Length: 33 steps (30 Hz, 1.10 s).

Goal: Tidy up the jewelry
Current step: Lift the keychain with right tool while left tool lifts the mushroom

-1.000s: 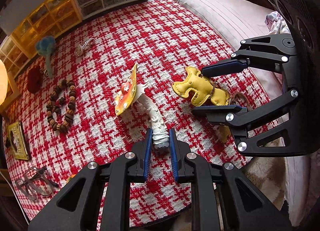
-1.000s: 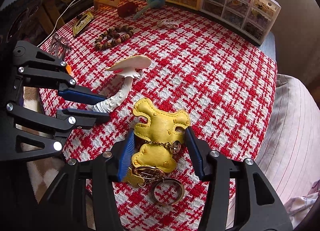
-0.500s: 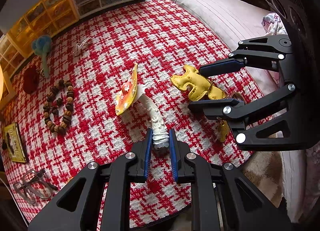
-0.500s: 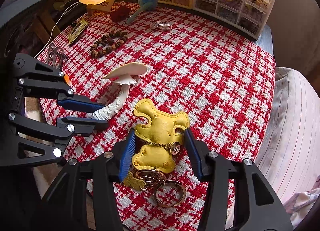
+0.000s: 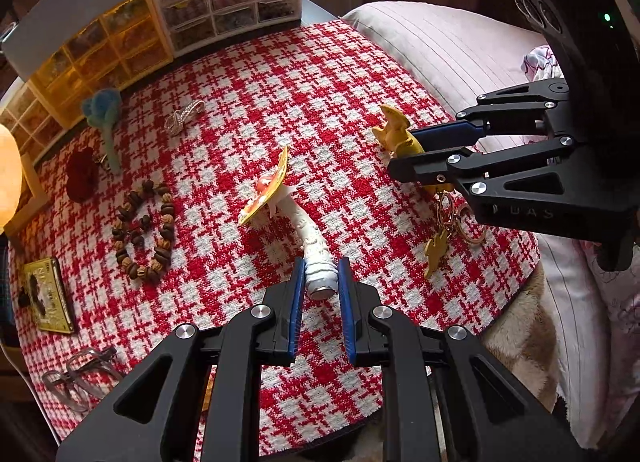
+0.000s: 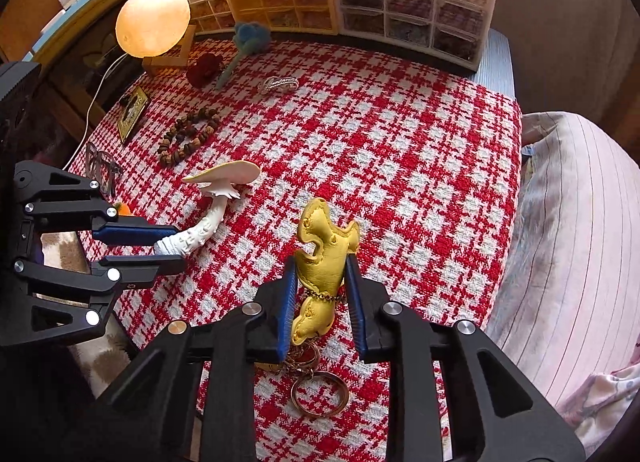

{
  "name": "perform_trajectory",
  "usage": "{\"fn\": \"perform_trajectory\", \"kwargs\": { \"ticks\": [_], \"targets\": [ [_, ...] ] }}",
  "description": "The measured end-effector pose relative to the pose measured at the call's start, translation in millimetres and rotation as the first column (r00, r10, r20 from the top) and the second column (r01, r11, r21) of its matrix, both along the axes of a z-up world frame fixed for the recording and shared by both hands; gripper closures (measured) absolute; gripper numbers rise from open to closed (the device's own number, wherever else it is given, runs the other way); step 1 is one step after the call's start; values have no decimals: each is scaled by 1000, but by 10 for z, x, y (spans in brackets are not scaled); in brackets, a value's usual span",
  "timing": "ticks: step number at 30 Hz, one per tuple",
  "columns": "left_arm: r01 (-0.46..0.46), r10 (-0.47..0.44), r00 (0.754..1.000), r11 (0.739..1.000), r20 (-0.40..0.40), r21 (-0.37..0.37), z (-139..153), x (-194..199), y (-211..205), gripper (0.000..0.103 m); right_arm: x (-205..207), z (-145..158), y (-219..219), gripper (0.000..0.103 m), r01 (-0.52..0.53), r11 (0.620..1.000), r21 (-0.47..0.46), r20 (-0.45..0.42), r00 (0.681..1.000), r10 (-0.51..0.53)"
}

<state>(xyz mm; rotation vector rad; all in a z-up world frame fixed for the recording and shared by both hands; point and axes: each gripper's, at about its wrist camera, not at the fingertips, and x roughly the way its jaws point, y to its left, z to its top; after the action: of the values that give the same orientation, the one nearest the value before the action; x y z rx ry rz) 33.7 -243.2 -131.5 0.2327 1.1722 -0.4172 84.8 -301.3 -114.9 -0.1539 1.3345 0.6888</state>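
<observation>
On the counter [image 5: 248, 73], which is covered by a red-and-white checked cloth [image 6: 400, 133], two pieces are gripped. The white stem of a mushroom figurine [image 5: 298, 229] is clamped between the narrowly set blue pads of the left gripper [image 5: 319, 282], with its orange-and-yellow cap pointed away toward the middle of the cloth. A yellow leather dog charm [image 6: 324, 258] is squeezed between the pads of the right gripper [image 6: 320, 282], whose jaws are closing on it; the charm is seen folded and standing on edge, and a chain with a brass key ring [image 6: 320, 394] is seen hanging below it. A brown bead bracelet [image 5: 144, 232] is laid flat to the left, near a dark red flower [image 5: 82, 175] and a blue felt flower [image 5: 104, 113]. A silver ring [image 5: 184, 115] is seen farther back. Clear and yellow drawer organizers [image 6: 360, 1] are lined along the far edge, and a glowing round lamp [image 6: 153, 21] is placed at the far left corner. Clear glasses [image 5: 76, 376] and a small gold-framed picture [image 5: 48, 296] are found at the near left edge.
</observation>
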Motion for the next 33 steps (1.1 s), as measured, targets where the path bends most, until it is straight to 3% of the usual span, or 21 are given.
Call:
{"fn": "perform_trajectory", "kwargs": {
  "ticks": [14, 33],
  "targets": [
    [10, -9, 1000, 998, 25, -65, 233, -53, 125, 86, 124, 331, -64, 84, 58, 996, 69, 47, 997, -62],
    [5, 3, 994, 997, 105, -78, 645, 105, 172, 86, 408, 860, 94, 85, 54, 986, 159, 155, 985, -79]
  ]
}}
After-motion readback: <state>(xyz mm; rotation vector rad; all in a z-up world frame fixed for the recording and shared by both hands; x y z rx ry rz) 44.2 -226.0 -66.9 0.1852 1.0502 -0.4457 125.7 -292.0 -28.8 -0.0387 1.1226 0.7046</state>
